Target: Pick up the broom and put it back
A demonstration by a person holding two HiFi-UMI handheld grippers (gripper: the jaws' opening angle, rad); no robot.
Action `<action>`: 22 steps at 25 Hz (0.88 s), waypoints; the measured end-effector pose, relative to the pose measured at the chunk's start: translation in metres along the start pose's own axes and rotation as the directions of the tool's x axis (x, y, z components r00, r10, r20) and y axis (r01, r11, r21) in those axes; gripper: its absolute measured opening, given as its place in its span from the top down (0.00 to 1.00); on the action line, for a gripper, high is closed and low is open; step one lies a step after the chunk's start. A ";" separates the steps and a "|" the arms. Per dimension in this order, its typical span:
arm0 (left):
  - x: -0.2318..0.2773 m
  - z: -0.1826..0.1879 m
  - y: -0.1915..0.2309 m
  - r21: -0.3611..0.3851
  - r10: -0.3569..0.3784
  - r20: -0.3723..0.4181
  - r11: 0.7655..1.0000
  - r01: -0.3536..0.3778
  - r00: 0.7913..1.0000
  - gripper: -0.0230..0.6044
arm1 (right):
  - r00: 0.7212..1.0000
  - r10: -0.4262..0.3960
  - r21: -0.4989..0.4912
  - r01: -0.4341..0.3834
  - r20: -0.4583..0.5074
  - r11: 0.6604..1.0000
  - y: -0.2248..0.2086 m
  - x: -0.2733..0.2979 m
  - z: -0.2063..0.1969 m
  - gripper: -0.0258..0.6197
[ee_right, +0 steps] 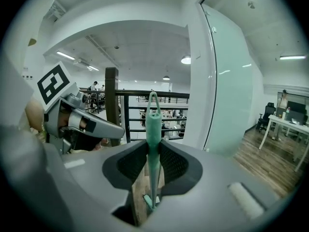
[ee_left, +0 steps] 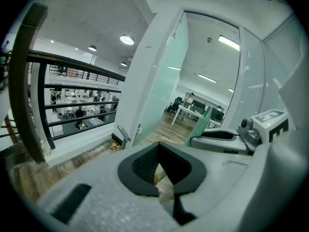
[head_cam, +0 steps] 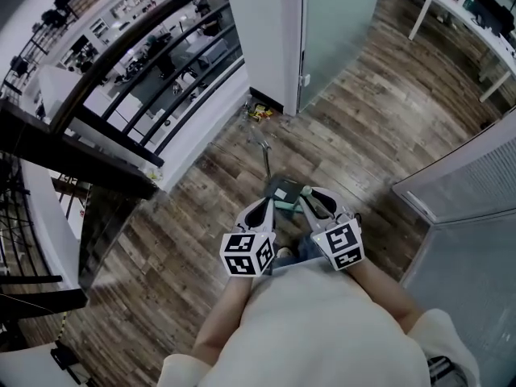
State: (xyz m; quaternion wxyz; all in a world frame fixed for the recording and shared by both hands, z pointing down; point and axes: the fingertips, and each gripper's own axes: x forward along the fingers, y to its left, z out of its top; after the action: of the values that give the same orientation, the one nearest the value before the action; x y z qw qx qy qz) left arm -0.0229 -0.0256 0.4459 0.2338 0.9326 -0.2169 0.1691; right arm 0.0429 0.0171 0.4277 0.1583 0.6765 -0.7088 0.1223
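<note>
Bright, even light comes from round white ceiling lamps (ee_left: 127,39) and strip lights (ee_left: 228,42), leaving soft shadows on the brown wood-plank floor (head_cam: 355,127). All views bend at the edges (corners go black); the nearest surfaces blur.

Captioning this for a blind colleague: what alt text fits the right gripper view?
The right gripper has its jaws clamped on an upright green broom handle with a hanging loop on top. Behind stand a dark railing, a glass panel, and the left gripper.
</note>
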 end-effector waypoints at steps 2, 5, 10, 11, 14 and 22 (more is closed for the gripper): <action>-0.003 0.001 0.001 -0.002 0.003 0.004 1.000 -0.003 1.000 0.96 | 1.000 0.006 -0.003 -0.006 0.005 1.000 0.003 0.000 0.003 0.82; -0.005 -0.001 -0.003 0.012 -0.002 0.002 1.000 0.002 1.000 0.96 | 1.000 0.014 -0.005 -0.014 0.012 1.000 0.006 -0.003 0.004 0.82; -0.008 -0.002 -0.008 0.012 -0.010 0.018 1.000 0.010 1.000 0.96 | 1.000 0.022 -0.011 -0.022 0.019 1.000 0.010 -0.005 0.004 0.82; -0.009 -0.002 -0.007 0.002 -0.007 0.023 1.000 0.007 1.000 0.96 | 1.000 0.023 -0.013 -0.022 0.020 1.000 0.010 -0.005 0.004 0.82; -0.012 0.000 -0.004 -0.004 0.011 0.027 1.000 -0.010 1.000 0.96 | 1.000 0.022 -0.016 -0.022 0.017 1.000 0.012 -0.005 0.003 0.82; -0.019 -0.006 0.000 -0.029 0.023 0.022 0.999 -0.022 0.999 0.96 | 1.000 0.023 -0.030 -0.023 -0.004 0.999 0.013 -0.004 -0.002 0.82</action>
State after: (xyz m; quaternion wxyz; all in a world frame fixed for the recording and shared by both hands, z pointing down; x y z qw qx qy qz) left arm -0.0407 -0.0161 0.4432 0.2428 0.9284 -0.2326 0.1580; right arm 0.0297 0.0220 0.4283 0.1685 0.6655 -0.7181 0.1147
